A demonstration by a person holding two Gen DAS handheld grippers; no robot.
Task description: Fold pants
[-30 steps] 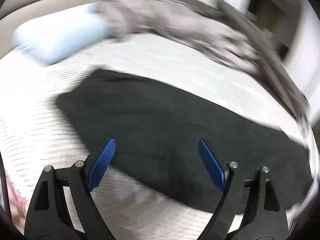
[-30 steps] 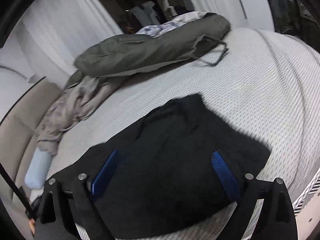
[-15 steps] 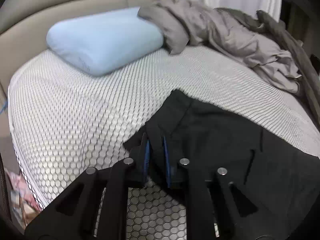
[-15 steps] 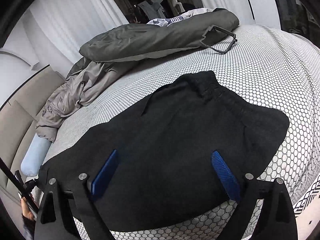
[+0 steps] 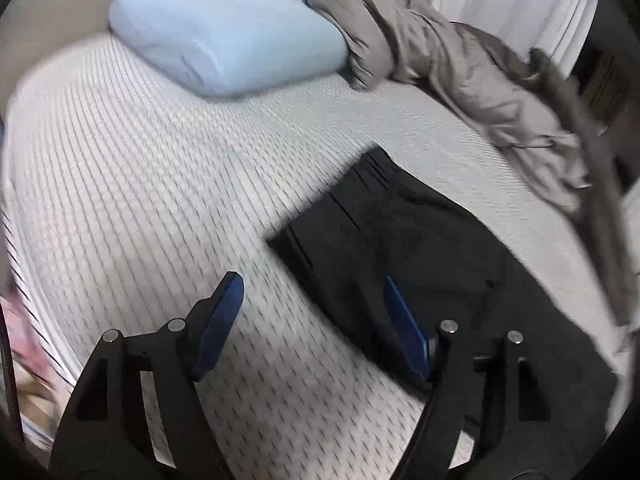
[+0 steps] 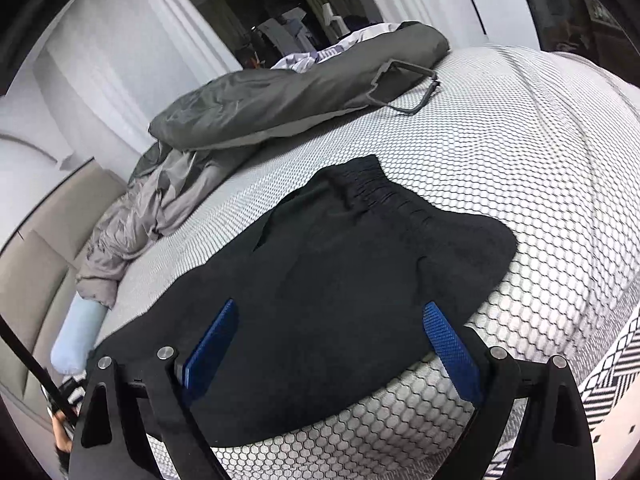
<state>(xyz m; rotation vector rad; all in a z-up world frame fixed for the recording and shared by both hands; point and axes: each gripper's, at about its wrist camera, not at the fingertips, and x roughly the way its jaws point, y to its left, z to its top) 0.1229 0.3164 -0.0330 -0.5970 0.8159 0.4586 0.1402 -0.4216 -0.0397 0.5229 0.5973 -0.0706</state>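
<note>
Left gripper [image 5: 310, 312] jaws opening, empty, black pants [image 5: 420, 256] just right of it on bed [image 5: 140, 200]; right gripper [image 6: 332, 332] spread above pants.

Black pants [image 6: 340, 280], honeycomb-patterned white bedspread [image 6: 520, 152]

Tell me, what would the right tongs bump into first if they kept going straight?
Probably the black pants on the bed. The right tongs are open above them, pointing down at the cloth.

No legible text, label, brand or number appears in either of my wrist views at this moment.
</note>
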